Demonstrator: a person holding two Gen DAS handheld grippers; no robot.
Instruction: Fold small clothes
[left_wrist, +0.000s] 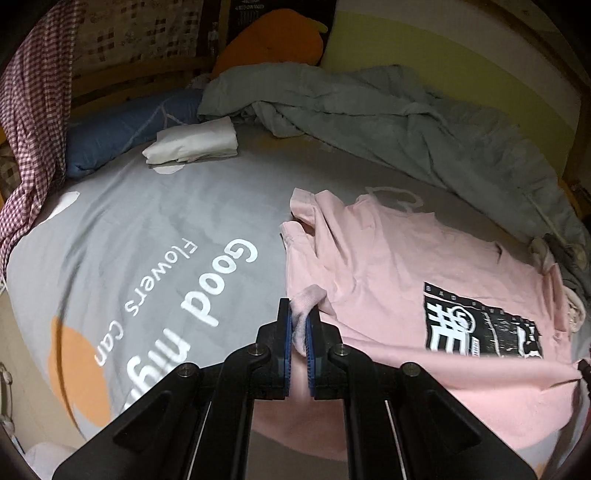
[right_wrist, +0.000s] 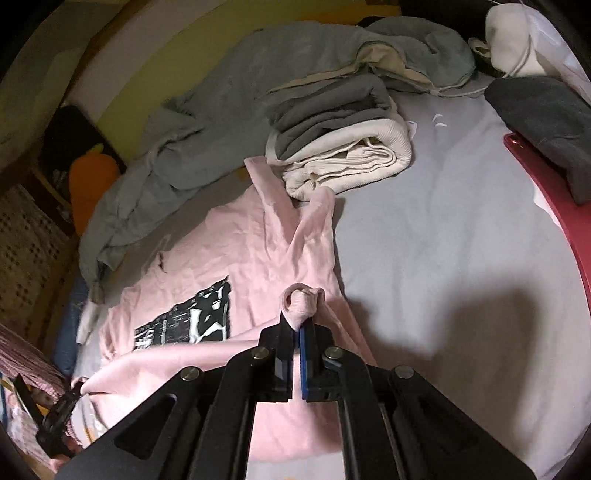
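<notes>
The left gripper (left_wrist: 300, 325) is clamped on one corner of the pink T-shirt (left_wrist: 399, 258), and the right gripper (right_wrist: 298, 325) pinches the other corner. The shirt lies ahead of both, collar end farthest, hem stretched between them, neither hand nearer. It rests on a grey bedsheet (right_wrist: 443, 229), with a rumpled grey duvet (left_wrist: 406, 122) beyond.

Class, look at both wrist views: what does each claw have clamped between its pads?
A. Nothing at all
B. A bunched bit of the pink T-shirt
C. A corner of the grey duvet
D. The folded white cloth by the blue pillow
B: the left claw and the right claw each pinch a bunched fold of the pink T-shirt.
</notes>
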